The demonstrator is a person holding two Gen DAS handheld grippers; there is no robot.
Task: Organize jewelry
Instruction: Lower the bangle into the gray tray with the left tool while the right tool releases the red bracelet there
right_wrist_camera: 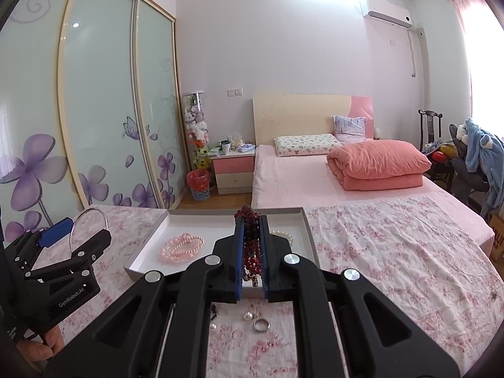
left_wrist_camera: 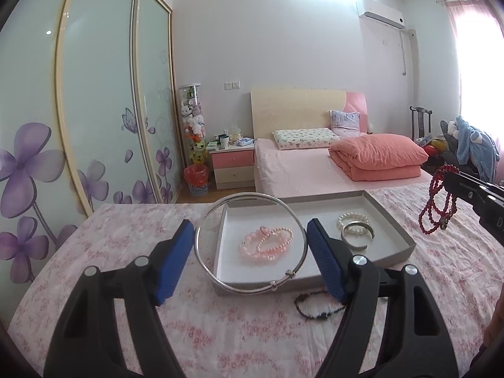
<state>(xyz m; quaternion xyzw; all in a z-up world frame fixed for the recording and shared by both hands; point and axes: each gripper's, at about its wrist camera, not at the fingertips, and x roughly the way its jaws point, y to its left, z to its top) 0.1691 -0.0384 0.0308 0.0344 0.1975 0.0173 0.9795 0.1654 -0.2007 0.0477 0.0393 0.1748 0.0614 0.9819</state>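
Observation:
A shallow grey tray [left_wrist_camera: 390, 217] lies on the floral cloth and holds pink bead bracelets [left_wrist_camera: 267, 244], a white pearl bracelet [left_wrist_camera: 352, 219] and a silver cuff [left_wrist_camera: 357, 236]. My left gripper [left_wrist_camera: 250, 245] holds a large silver bangle [left_wrist_camera: 208, 208] against its right finger, above the tray's near left corner; its jaws stand wide apart. My right gripper [right_wrist_camera: 252, 236] is shut on a dark red bead necklace [right_wrist_camera: 250, 245], which hangs at the right in the left wrist view [left_wrist_camera: 439, 198]. The tray [right_wrist_camera: 148, 239] lies below it.
A black cord bracelet [left_wrist_camera: 315, 307] lies on the cloth in front of the tray. A silver ring [right_wrist_camera: 261, 325] and small pearl pieces [right_wrist_camera: 248, 316] lie under my right gripper. A bed, nightstand, wardrobe and chair stand behind the table.

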